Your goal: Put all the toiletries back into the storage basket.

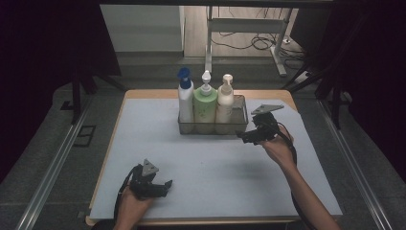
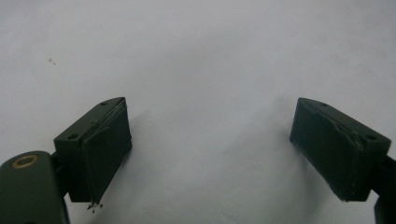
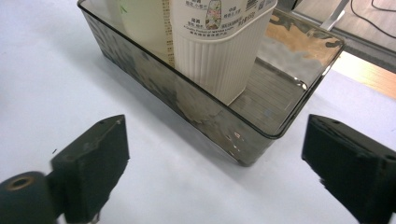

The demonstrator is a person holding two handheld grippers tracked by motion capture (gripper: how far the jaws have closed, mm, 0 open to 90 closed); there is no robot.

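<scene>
A clear smoky bin [image 1: 240, 125] [image 3: 261, 128] stands at the back middle of the white mat. In it stand three bottles: a white one with a blue cap [image 1: 185, 98], a green pump bottle [image 1: 205, 105] and a cream pump bottle [image 1: 225, 101] [image 3: 219, 51]. My right gripper [image 1: 242, 136] [image 3: 212, 163] hovers just off the bin's right front corner, open, with nothing between its jaws. My left gripper [image 1: 167, 184] [image 2: 210, 149] rests low near the front left of the mat, open over bare mat.
The mat [image 1: 210, 163] covers a wooden table [image 1: 143, 94]. Metal rails [image 1: 52, 163] run along both sides. A white desk frame [image 1: 249, 28] and cables lie on the floor behind the table.
</scene>
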